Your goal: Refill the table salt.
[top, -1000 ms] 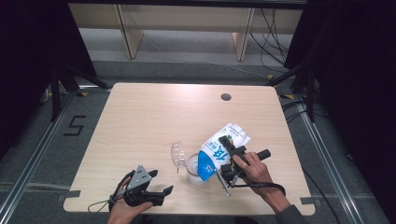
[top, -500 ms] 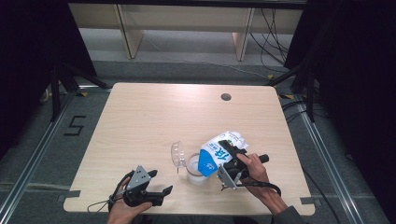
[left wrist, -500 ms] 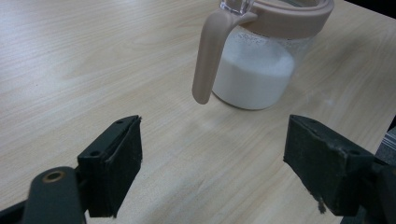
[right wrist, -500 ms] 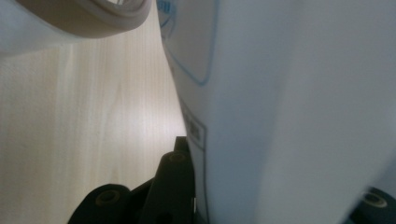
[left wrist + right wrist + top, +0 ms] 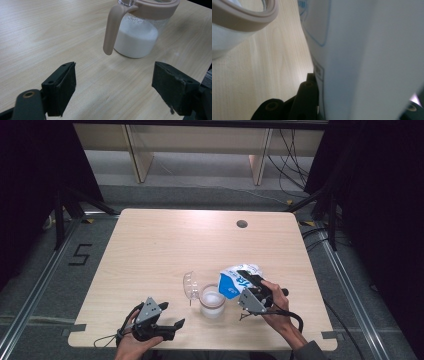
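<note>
A clear jug (image 5: 212, 303) with a beige rim and handle holds white powder; its clear lid (image 5: 190, 285) stands open at its left. A white and blue bag (image 5: 234, 281) is tilted with its low end at the jug's rim. My right gripper (image 5: 250, 279) is shut on the bag. In the right gripper view the bag (image 5: 367, 50) sits between the jaws, with the jug's rim (image 5: 244, 17) at top left. My left gripper (image 5: 167, 326) rests open near the front edge. Its view shows the jug (image 5: 136, 37) ahead, beyond its fingertips (image 5: 61, 87).
The light wooden table (image 5: 165, 245) has a round cable hole (image 5: 242, 224) at its far right. Wooden shelving (image 5: 140, 150) stands on the floor behind the table. A cable (image 5: 292, 316) trails from the right gripper.
My right gripper and the bag have shifted slightly toward the table's front edge, and the bag's far end has come down a little. The left gripper has stayed put.
</note>
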A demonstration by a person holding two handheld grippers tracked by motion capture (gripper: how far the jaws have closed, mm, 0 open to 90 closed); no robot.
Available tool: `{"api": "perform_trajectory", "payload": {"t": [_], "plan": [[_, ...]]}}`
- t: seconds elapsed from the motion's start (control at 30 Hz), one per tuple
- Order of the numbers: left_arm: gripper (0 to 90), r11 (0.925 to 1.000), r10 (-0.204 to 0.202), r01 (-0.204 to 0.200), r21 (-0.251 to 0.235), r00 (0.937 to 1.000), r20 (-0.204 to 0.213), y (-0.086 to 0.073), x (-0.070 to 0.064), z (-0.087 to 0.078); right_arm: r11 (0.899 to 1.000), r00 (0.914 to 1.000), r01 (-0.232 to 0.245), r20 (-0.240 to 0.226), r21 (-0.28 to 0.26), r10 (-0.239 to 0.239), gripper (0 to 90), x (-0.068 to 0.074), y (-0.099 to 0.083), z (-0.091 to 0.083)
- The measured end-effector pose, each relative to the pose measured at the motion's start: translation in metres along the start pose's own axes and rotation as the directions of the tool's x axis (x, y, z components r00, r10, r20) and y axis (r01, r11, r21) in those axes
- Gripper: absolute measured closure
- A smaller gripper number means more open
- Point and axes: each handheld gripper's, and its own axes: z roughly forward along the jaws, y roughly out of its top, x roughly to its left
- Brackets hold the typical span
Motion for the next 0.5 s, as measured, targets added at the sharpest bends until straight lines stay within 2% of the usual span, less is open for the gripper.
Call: {"api": "perform_trajectory", "payload": {"t": [0.03,0.07,0.13,0.23,0.27,0.37,0.43,0.5], "plan": [[19.0,1.0,-0.002,0.002,-0.004,1.0,0.005,0.0,0.0,0.0,0.999,0.9991,-0.039,-0.013,0.01,0.039,81.8,0.0,-0.001,-0.001],[19.0,1.0,0.001,-0.001,-0.003,1.0,-0.002,0.0,0.001,0.0,1.0,0.9996,-0.021,-0.018,-0.006,0.021,81.9,-0.003,-0.002,0.0],[19.0,1.0,0.007,-0.007,-0.002,1.0,-0.003,0.0,0.002,0.0,0.997,0.9966,-0.071,-0.041,-0.01,0.071,82.1,-0.004,-0.006,0.001],[19.0,0.9999,0.0,0.0,-0.011,1.0,-0.004,0.0,0.002,0.001,0.991,0.9902,-0.132,-0.047,-0.014,0.131,82.6,-0.008,-0.012,0.003],[19.0,0.9999,-0.01,0.01,-0.01,0.9999,-0.003,0.0,0.001,0.001,0.98,0.978,-0.201,-0.058,-0.002,0.2,82.8,-0.006,-0.015,0.003],[19.0,0.9999,-0.007,0.007,-0.008,1.0,0.005,0.0,0.001,0.001,0.969,0.9668,-0.248,-0.063,0.012,0.248,83.2,-0.009,-0.023,0.004],[19.0,1.0,-0.001,0.001,-0.003,1.0,-0.003,0.0,0.001,0.001,0.964,0.9619,-0.266,-0.059,0.013,0.267,83.3,-0.011,-0.026,0.004],[19.0,1.0,-0.006,0.006,-0.005,1.0,0.001,-0.001,0.002,0.001,0.955,0.9528,-0.298,-0.061,0.006,0.297,83.3,-0.014,-0.029,0.004]]}}
